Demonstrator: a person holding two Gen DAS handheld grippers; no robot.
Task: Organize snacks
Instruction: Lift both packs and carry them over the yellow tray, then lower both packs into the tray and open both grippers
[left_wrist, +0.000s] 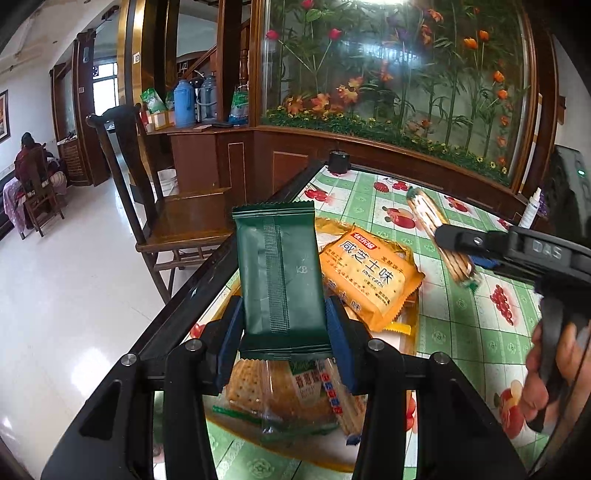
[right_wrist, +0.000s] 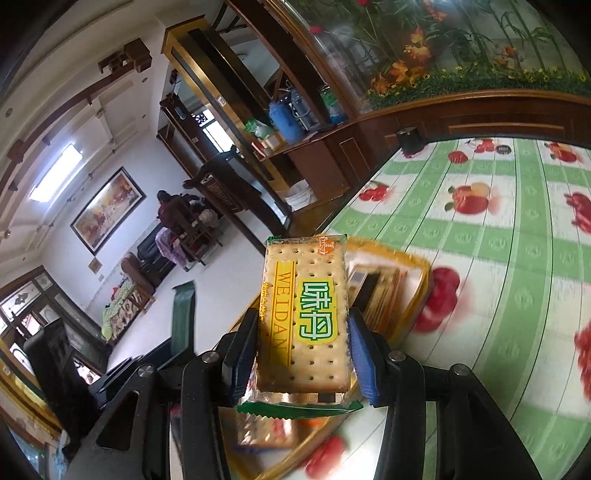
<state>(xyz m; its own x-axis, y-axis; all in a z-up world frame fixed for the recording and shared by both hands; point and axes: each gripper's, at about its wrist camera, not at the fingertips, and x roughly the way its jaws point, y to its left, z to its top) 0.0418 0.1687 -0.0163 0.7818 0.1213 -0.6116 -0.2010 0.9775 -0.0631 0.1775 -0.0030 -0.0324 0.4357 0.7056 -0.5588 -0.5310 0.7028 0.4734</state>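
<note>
Two packets are held aloft, one in each gripper, above a tray (left_wrist: 408, 343) that lies on the surface (left_wrist: 480, 332) with its green-checked fruit cloth. The left gripper (left_wrist: 286, 325) is pinched on the lower part of a dark green packet (left_wrist: 279, 273), which is kept upright with its back seam toward the camera; the blue fingers (left_wrist: 338, 325) are pressed against its two long edges, probably so the flat pack cannot slip or fold while it is carried. The right gripper (right_wrist: 301, 354) is clamped the same way on a cracker pack (right_wrist: 306, 317), seen edge-on in the left view (left_wrist: 441, 236) to the right of the tray.

In the tray an orange biscuit pack (left_wrist: 369, 280) is lying face up, and clear-wrapped crackers (left_wrist: 295, 398) are lying nearer the camera, beneath the green packet. The tray appears to serve as the collecting place, so both held packs are judged to be on their way into it or out of it; which cannot be told.

The cracker pack is transparent, with pale dotted crackers, a yellow stripe and green lettering visible through it. The green packet is matt and opaque, with crimped ends.
</note>
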